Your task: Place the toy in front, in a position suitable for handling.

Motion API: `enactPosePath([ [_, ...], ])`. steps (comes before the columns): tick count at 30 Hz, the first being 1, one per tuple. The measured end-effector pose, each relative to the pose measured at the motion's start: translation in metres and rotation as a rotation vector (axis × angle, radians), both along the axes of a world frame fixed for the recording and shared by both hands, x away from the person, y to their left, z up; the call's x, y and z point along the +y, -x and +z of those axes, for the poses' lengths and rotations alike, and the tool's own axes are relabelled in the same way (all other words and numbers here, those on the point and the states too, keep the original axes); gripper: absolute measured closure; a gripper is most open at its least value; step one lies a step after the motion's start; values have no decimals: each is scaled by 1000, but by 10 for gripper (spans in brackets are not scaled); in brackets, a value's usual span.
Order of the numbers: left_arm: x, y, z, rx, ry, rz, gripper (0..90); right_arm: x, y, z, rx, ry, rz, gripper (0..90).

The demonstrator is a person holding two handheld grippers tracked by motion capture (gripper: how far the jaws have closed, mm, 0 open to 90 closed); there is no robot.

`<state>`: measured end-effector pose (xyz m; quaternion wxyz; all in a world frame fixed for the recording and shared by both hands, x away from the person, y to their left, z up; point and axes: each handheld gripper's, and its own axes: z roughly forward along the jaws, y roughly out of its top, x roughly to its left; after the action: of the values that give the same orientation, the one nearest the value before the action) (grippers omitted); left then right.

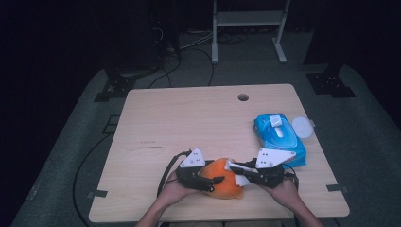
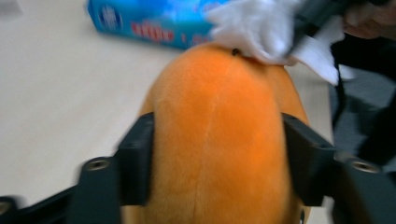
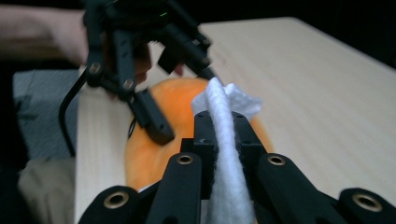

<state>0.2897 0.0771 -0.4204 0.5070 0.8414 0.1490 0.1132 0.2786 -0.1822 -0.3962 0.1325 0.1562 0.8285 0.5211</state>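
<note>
Orange plush fur (image 2: pixel 219 140) filled the lower middle of the left gripper view, squeezed between two black jaws pressing its flanks at left and right, so the left gripper (image 2: pixel 217 158) was clamped around the soft toy. At the upper right of that frame a crumpled white wipe (image 2: pixel 261 28) lay against the toy's top, with the blue wipes packet (image 2: pixel 149 23) across the upper edge behind it.

Low in the right gripper view, the right gripper (image 3: pixel 219 135) had its jaws pinched tight on the wipe, which rose as a white strip from the bottom centre and bunched against the toy's orange surface at mid-frame. The other gripper and a hand sat in the upper left of that frame, gripping the toy.

From the high view, the toy sat at the lower centre of the frame, near the table's (image 1: pixel 189 118) front edge, between both grippers, the left one touching it from the frame's left and the right one from the right. The packet lay at right of centre, just above the right gripper, with a round white lid (image 1: pixel 302 126) beside it.
</note>
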Motion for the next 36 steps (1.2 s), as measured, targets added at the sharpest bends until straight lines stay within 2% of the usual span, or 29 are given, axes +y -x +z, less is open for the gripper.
enactPosePath([
  [2,-4,5,3,-102,-14,13,419,-2,-3,6,-25,-24,-28,824],
  [3,-6,6,3,-134,-20,5,419,-3,-4,7,-25,-31,-40,824],
  [5,-6,7,-1,-178,-66,-20,416,-6,-6,6,-18,-30,-46,824],
  [6,-6,6,-4,-180,-67,-26,406,-6,-7,4,-16,-12,-49,825],
  [7,-5,5,-6,-160,-51,-26,389,-7,-8,0,-12,4,-50,825],
  [9,-2,3,-6,-113,-36,-37,319,-11,-11,-8,21,5,-51,825],
  [11,0,-1,-6,-53,-7,-16,198,-16,-11,-12,52,2,-50,825],
  [13,2,-8,-6,38,25,1,129,-17,-8,-12,50,13,-46,825],
  [15,3,-10,-7,86,29,9,127,-15,-5,-11,43,21,-39,825],
  [16,3,-9,-8,76,15,12,152,-13,-4,-10,42,23,-37,825],
  [17,2,-7,-8,51,5,11,224,-10,-3,-8,32,26,-32,825],
  [19,-1,-1,-9,-13,-14,-14,297,-5,-2,-2,16,15,-21,825],
  [21,-7,7,-8,-93,-52,-63,322,3,0,5,3,-9,-5,825],
  [23,-11,14,-8,-136,-72,-92,326,11,1,9,-17,15,5,825],
  [24,-10,14,-8,-137,-74,-91,325,13,1,9,-20,28,7,825],
  [29,4,9,-12,-73,-47,-74,314,-3,0,-4,15,34,-11,825],
  [33,6,2,-10,-1,-14,-39,169,-20,1,-13,49,31,-41,825],
  [36,3,-4,-11,80,-27,-10,68,-19,1,-12,43,35,-42,826],
])
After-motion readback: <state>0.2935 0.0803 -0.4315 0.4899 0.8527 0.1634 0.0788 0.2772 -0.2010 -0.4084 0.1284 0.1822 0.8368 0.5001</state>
